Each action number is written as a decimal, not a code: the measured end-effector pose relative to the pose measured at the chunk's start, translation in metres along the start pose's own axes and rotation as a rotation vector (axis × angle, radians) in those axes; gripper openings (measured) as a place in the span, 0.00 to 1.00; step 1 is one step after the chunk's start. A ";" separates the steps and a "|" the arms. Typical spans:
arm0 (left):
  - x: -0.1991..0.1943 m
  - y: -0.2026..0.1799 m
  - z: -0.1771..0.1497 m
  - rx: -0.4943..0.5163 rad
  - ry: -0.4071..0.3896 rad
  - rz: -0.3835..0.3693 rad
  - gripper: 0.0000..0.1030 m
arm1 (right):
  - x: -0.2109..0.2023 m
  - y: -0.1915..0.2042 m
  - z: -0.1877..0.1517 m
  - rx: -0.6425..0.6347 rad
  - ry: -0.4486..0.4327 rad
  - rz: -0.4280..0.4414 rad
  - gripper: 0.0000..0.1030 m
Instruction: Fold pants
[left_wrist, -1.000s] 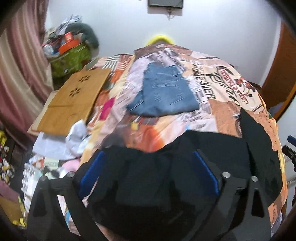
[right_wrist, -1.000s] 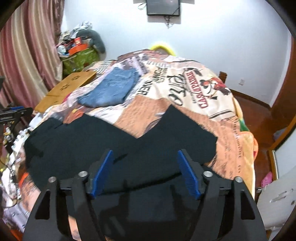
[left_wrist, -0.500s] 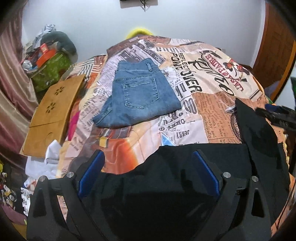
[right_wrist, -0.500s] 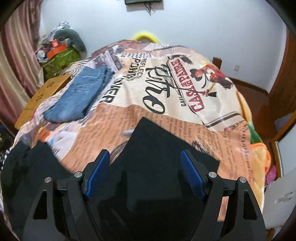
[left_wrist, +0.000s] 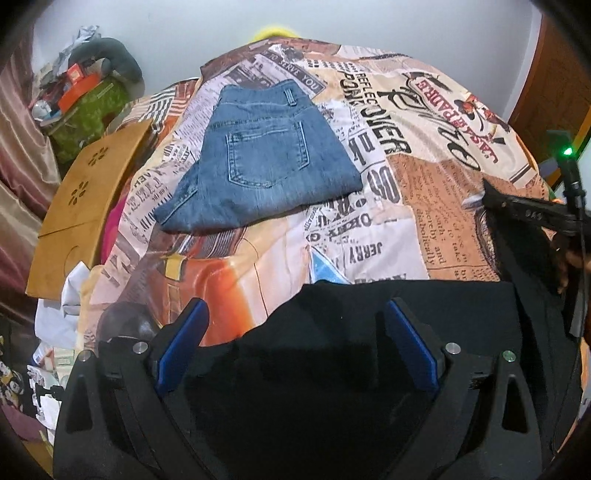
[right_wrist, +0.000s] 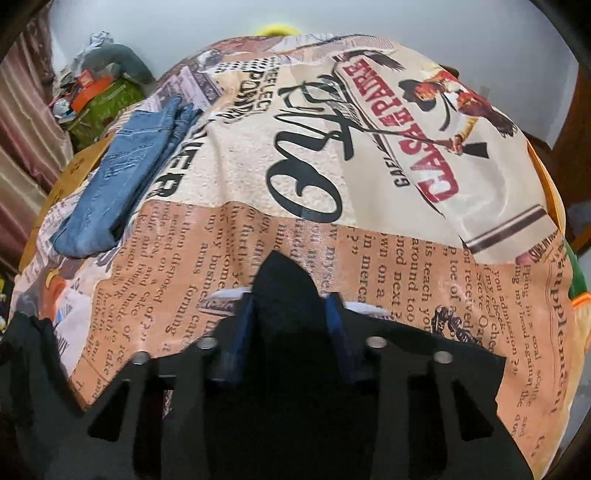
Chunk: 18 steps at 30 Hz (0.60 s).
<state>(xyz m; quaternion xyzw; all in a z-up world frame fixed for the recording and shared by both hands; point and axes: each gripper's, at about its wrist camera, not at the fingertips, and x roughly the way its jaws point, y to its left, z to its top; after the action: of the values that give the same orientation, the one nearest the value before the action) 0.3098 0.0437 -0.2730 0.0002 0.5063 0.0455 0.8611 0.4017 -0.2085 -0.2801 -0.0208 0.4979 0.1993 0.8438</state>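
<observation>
Lying flat at the near edge of the bed (left_wrist: 369, 236), black pants (left_wrist: 369, 325) spread across the printed cover. Right gripper (right_wrist: 291, 306) jaws closing, a raised point of the black fabric between the blue pads (right_wrist: 334, 314). Left gripper (left_wrist: 295, 332) released, jaws wide over another part of the pants. Folded blue jeans (left_wrist: 266, 162) sit farther back, well apart.

Newsprint-patterned bedspread (left_wrist: 424, 229), folded blue jeans (left_wrist: 266, 158), wooden board (left_wrist: 85, 192), green box (left_wrist: 92, 110)
</observation>
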 end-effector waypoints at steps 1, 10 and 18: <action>0.000 -0.001 -0.001 0.001 0.005 -0.001 0.94 | -0.004 0.001 0.000 -0.005 -0.004 -0.001 0.19; -0.017 -0.019 -0.024 0.063 0.038 -0.016 0.94 | -0.091 -0.015 -0.008 0.037 -0.140 0.008 0.08; -0.035 -0.042 -0.055 0.111 0.077 -0.046 0.94 | -0.205 -0.037 -0.027 0.044 -0.318 -0.056 0.07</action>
<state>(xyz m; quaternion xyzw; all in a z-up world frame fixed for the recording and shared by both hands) 0.2476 -0.0030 -0.2710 0.0348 0.5408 -0.0025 0.8404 0.3054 -0.3137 -0.1262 0.0157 0.3616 0.1657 0.9174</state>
